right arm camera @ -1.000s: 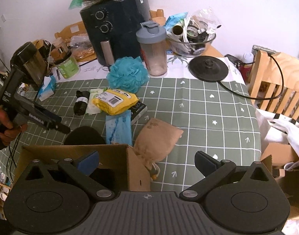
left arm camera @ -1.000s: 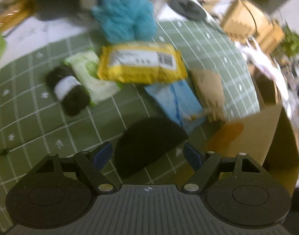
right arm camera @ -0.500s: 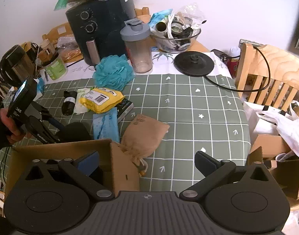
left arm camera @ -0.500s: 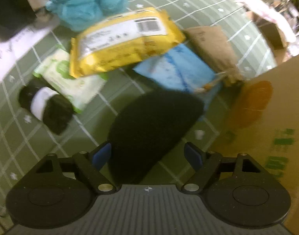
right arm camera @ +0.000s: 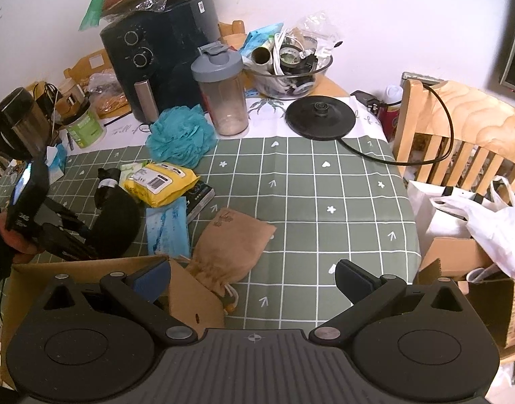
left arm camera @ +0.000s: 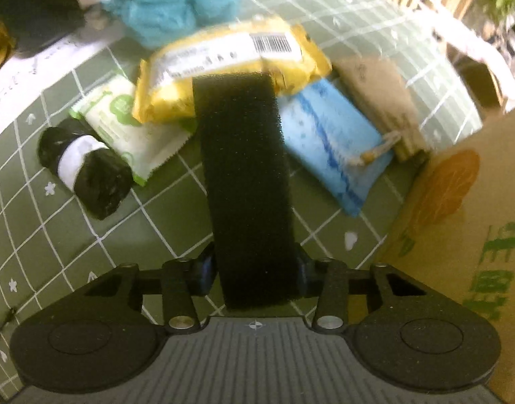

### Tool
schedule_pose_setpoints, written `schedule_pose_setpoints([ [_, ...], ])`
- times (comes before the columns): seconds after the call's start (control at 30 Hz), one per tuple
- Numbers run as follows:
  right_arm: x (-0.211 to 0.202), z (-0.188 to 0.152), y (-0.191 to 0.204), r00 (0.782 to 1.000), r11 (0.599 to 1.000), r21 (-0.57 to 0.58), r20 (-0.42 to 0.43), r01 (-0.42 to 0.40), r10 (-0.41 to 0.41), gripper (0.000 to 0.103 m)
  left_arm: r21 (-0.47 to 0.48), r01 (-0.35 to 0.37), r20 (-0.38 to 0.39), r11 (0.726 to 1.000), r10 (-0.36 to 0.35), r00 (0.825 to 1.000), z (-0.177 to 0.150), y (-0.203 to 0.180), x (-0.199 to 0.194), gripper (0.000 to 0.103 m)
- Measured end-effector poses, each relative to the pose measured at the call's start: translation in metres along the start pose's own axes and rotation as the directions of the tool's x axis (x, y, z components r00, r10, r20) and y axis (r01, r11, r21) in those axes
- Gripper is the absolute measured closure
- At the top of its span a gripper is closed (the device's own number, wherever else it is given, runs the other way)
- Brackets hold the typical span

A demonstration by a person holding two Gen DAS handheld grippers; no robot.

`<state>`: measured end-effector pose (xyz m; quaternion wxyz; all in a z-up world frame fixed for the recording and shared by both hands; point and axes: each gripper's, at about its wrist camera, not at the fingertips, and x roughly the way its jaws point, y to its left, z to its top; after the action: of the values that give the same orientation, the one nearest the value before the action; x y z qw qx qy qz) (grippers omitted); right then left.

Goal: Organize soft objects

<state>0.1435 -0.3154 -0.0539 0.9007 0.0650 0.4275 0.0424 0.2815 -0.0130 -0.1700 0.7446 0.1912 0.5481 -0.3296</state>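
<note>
Closing just now, the left tool (left arm camera: 254, 269) pinches the black sponge (left arm camera: 244, 181), long axis pointing away; cardboard box (left arm camera: 459, 219) lies right.

The left wrist view is motion-blurred; print on the yellow packet (left arm camera: 223, 67) is unreadable. A black foam pad (left arm camera: 247, 185) hides both blue fingertips and part of that packet. The cardboard box (left arm camera: 466, 229) runs off the right edge (green lettering illegible). In the right wrist view, the box interior (right arm camera: 89, 269) sits behind 1 gripper finger.
</note>
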Motion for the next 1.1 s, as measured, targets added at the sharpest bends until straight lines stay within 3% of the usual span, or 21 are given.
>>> schedule_pose_setpoints([
  [0.17,0.002,0.002,-0.004,1.0,1.0,-0.013,0.004,0.003,-0.003,0.0,-0.055,-0.007,0.089,0.998,0.012,0.996,-0.002,0.003,-0.023,0.064],
  [0.5,0.014,0.014,-0.013,1.0,0.999,-0.055,0.006,-0.002,0.002,0.0,-0.157,-0.078,0.216,0.985,0.111,0.97,-0.021,-0.004,-0.069,0.064],
  [0.83,0.054,0.029,-0.022,0.996,0.995,-0.079,-0.055,-0.069,0.065,0.0,-0.302,-0.102,0.311,0.948,0.199,0.929,-0.052,-0.019,-0.125,0.064],
  [1.1,0.118,0.039,-0.023,0.979,0.988,-0.028,-0.143,-0.153,0.147,0.004,-0.387,-0.109,0.372,0.915,0.264,0.89,-0.081,-0.046,-0.163,0.064],
])
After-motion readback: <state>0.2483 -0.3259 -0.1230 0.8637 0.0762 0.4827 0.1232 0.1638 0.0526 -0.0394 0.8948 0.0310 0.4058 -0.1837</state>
